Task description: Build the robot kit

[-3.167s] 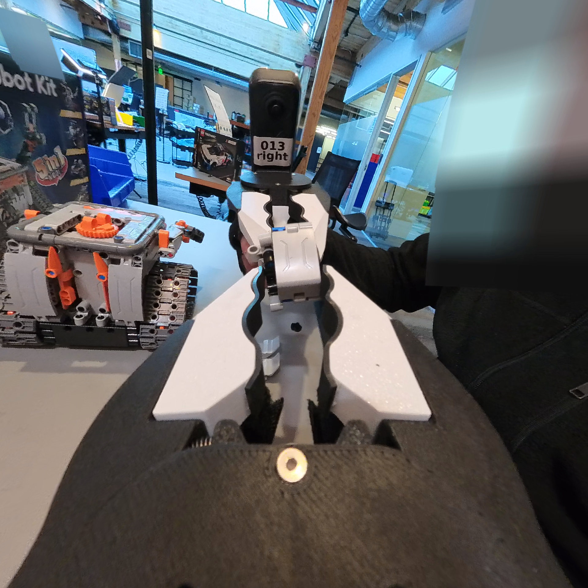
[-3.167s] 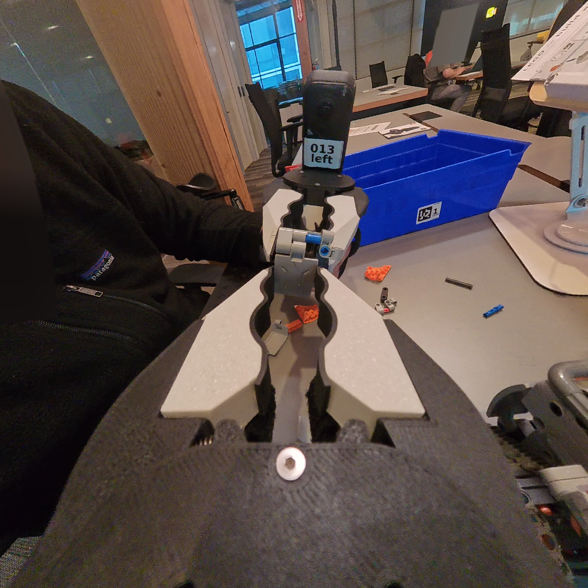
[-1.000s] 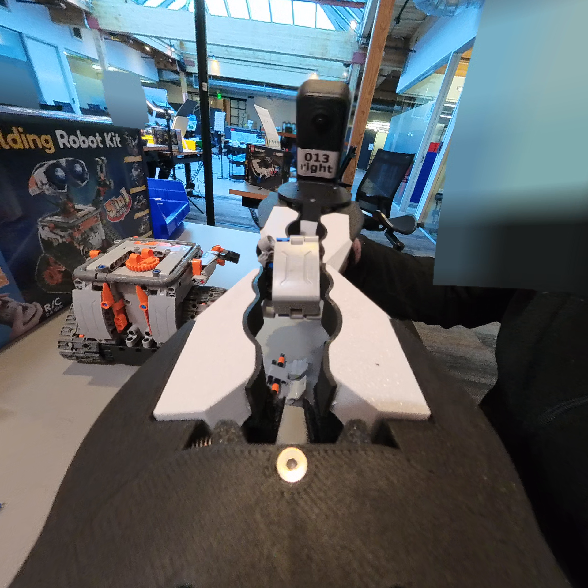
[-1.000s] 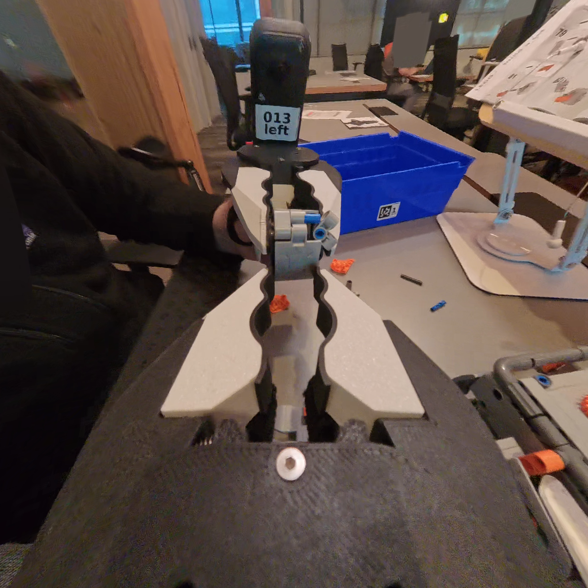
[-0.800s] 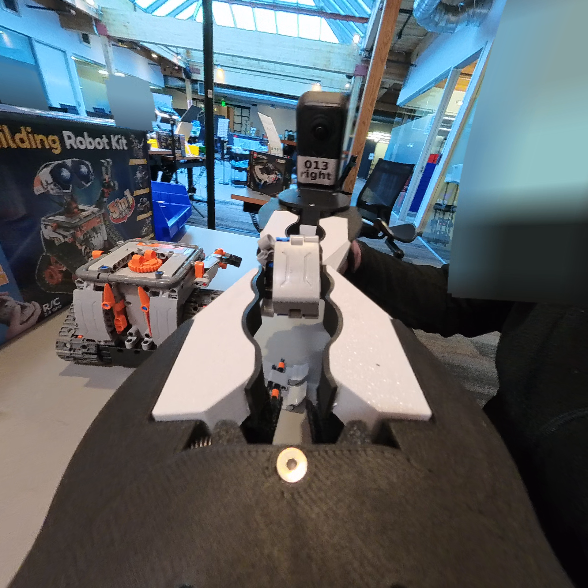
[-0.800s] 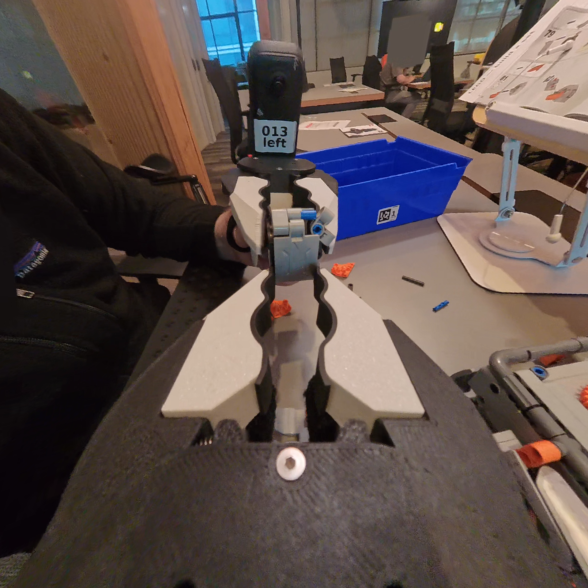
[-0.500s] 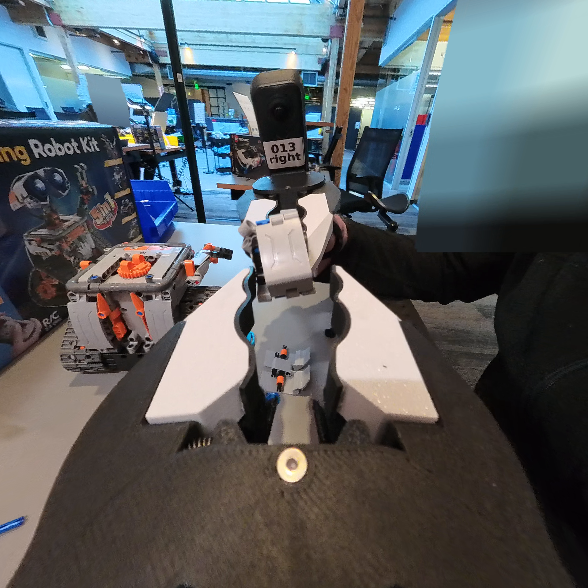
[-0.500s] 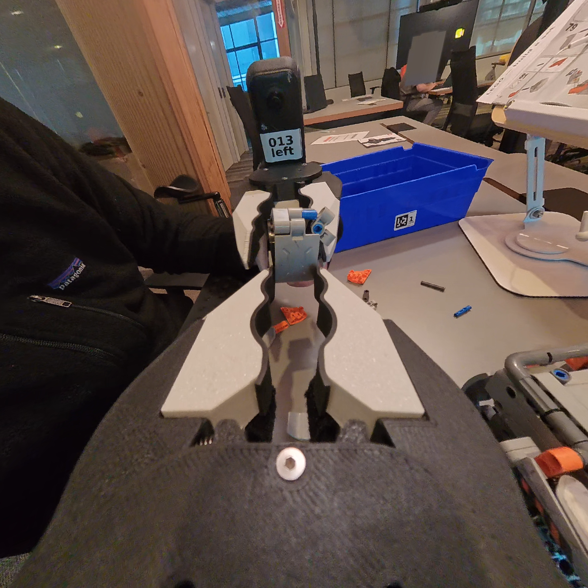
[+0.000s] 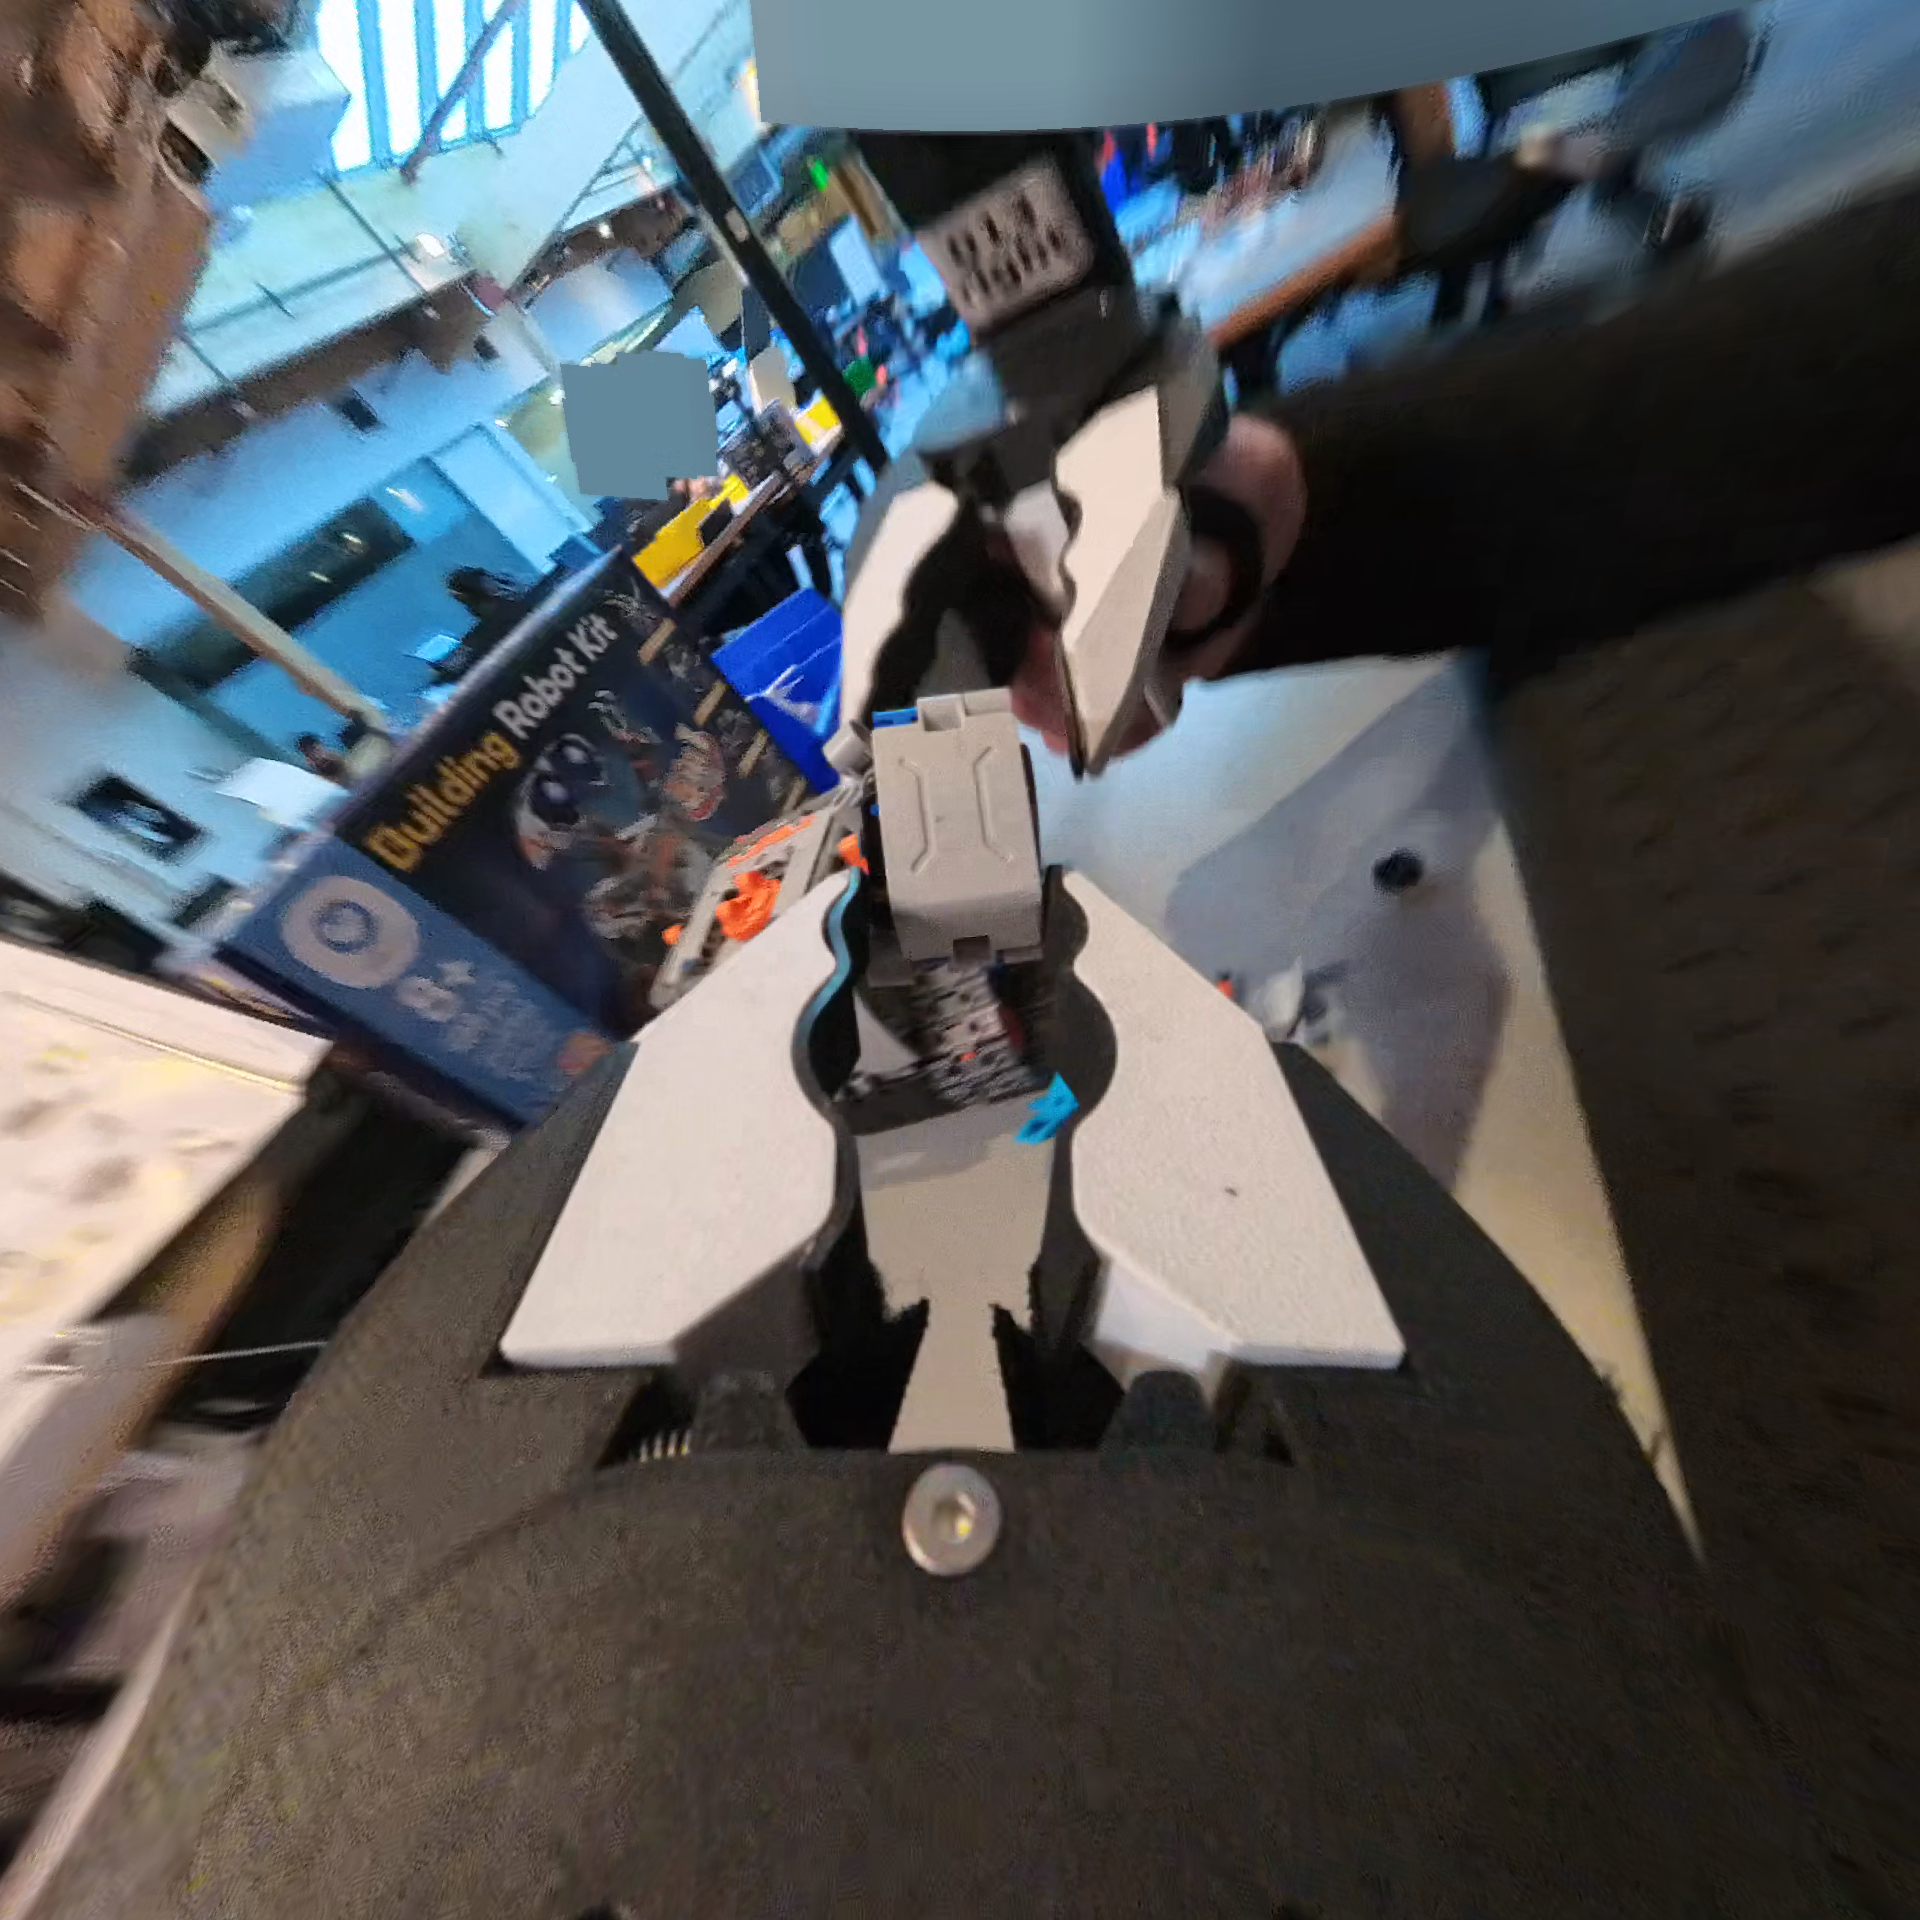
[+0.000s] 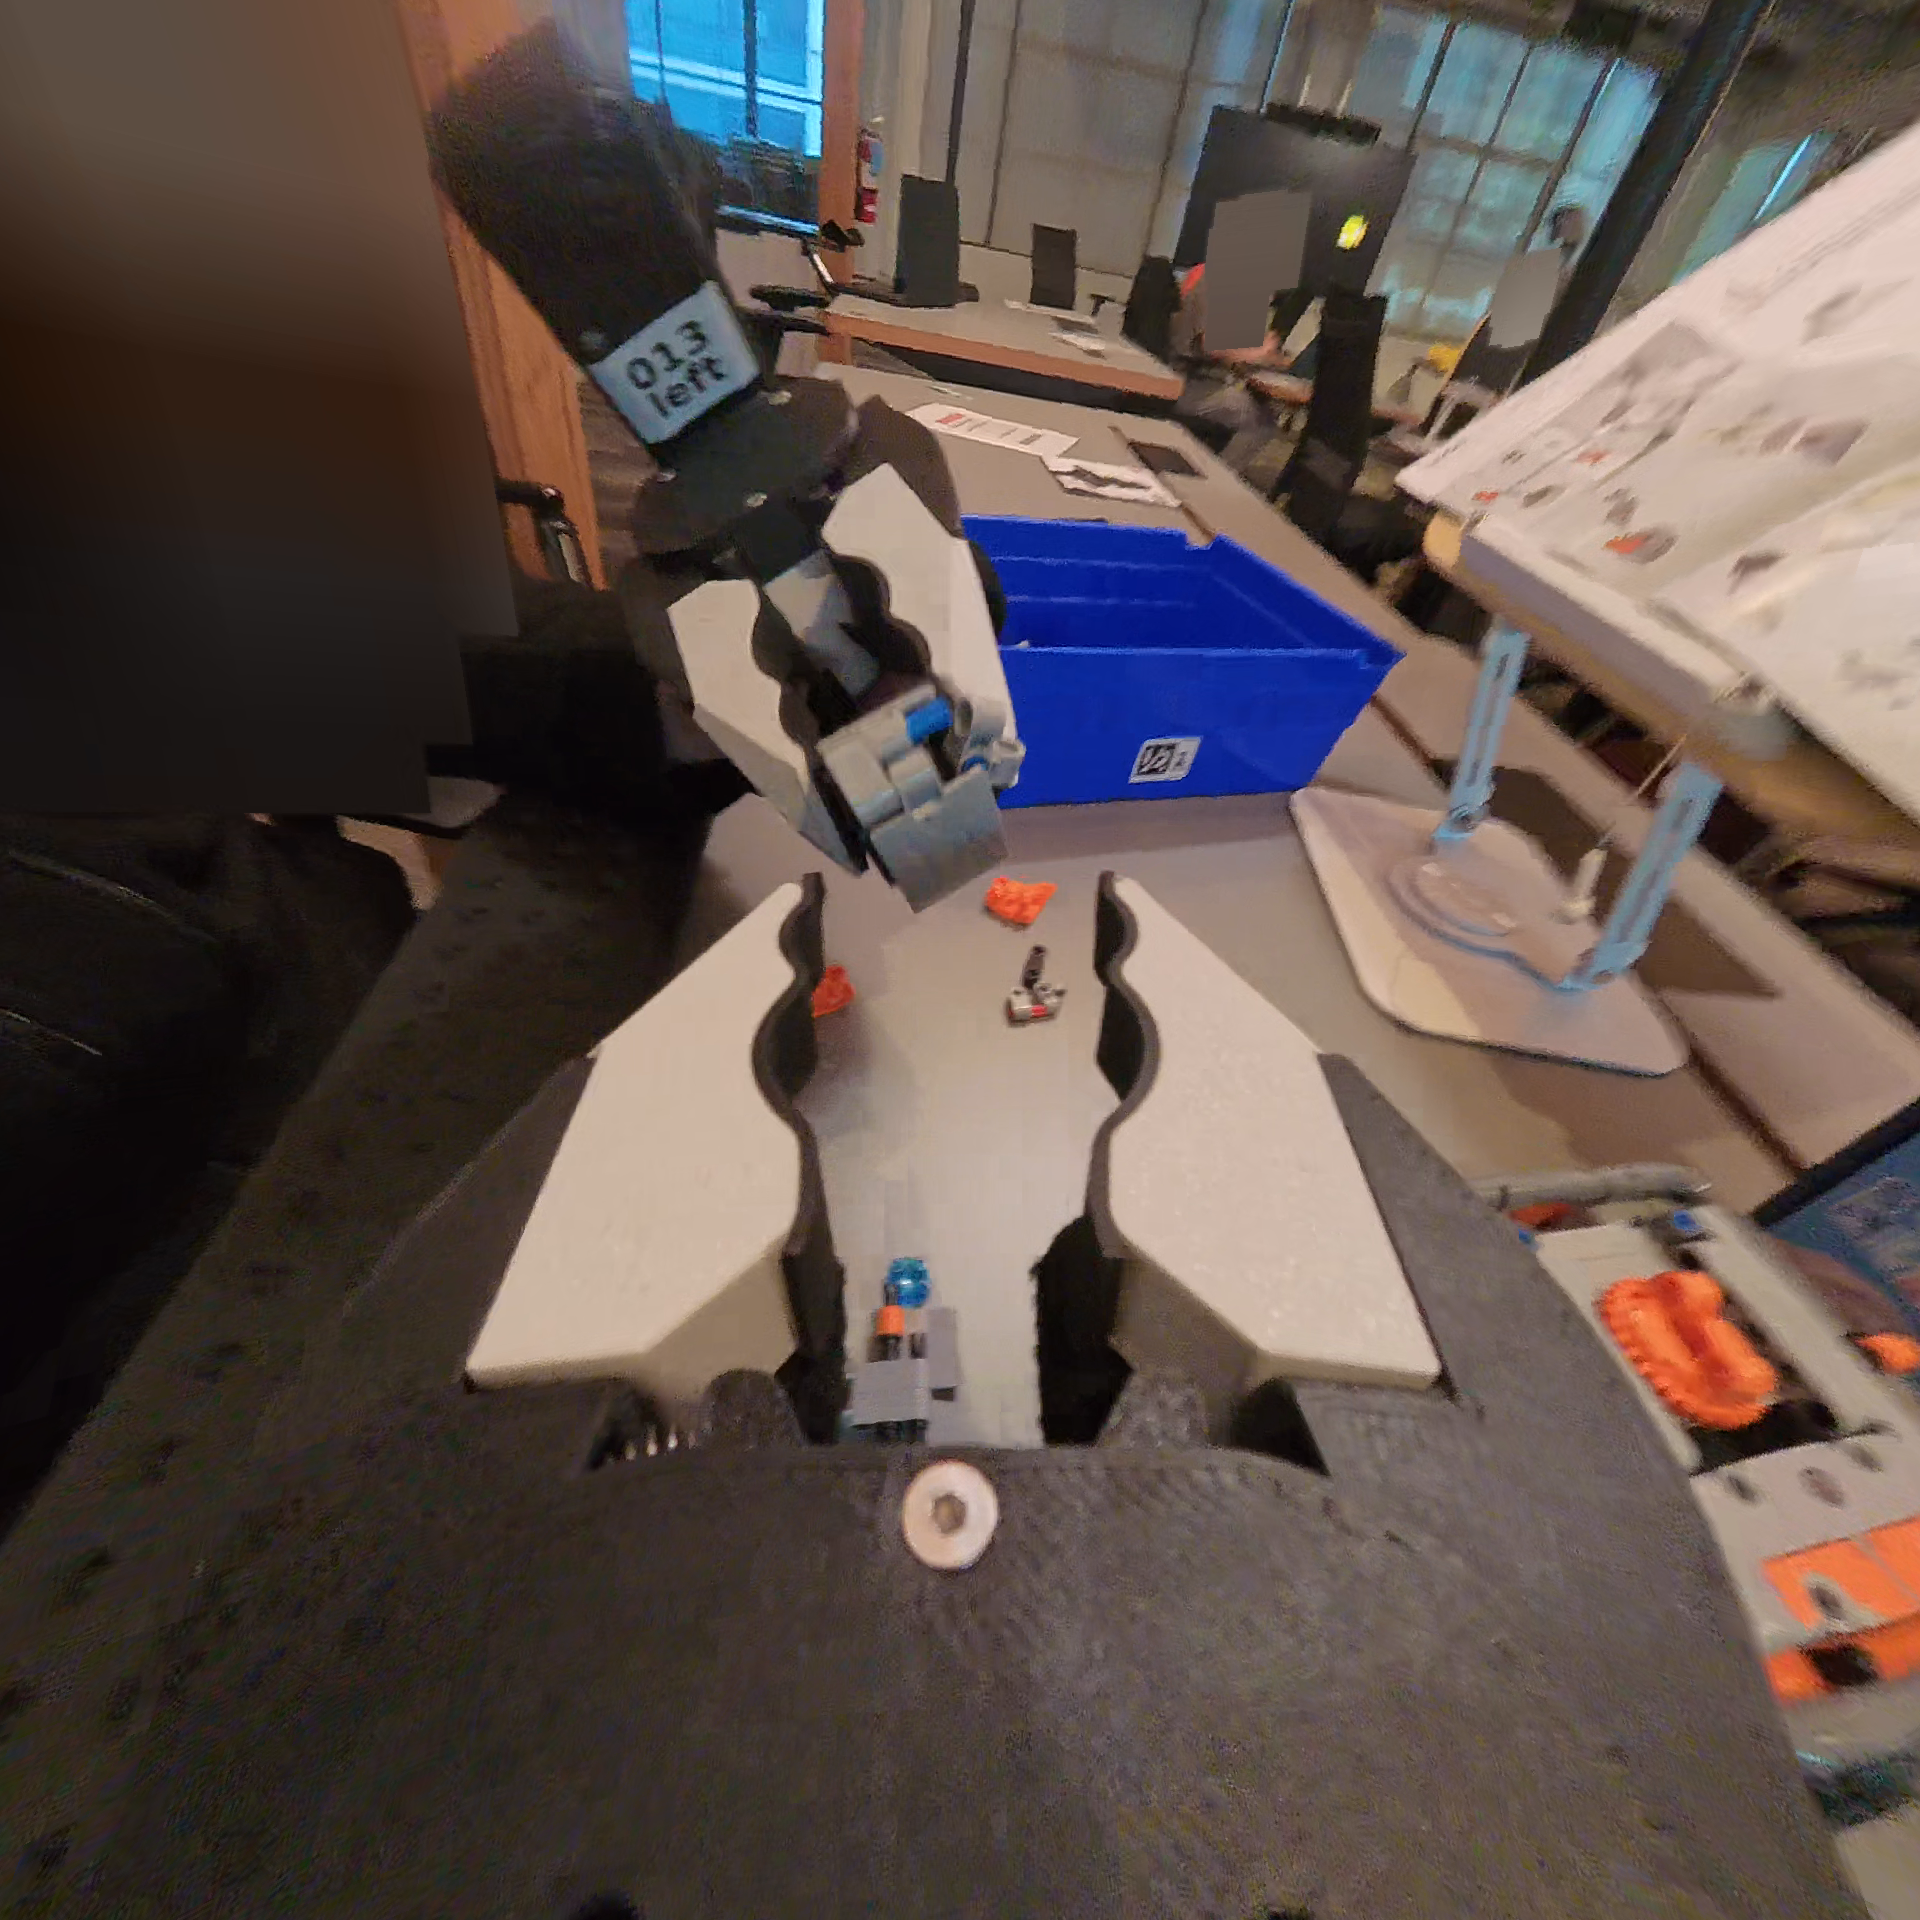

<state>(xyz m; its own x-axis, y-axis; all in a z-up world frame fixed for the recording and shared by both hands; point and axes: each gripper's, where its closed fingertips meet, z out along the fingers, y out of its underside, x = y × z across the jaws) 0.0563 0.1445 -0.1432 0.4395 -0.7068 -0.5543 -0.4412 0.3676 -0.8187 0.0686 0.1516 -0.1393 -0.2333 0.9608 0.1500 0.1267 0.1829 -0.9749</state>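
Desk space ahead of you carried the blue bin at the far side, the page stand to its right and the tracked brick model at the near right. The kit box stood far left in the left wrist view.

You had been gripping the grey brick-built piece from both ends half a second earlier. By this moment your right tongs had let go and pulled clear, their fingers spread wide with only desk between them. Your left tongs alone stayed clamped on the piece, carrying it tilted in the air above the desk, near the bin.

Below lay two orange bits, a small grey-and-black connector, and a little grey assembly with orange and blue pins nearest you.
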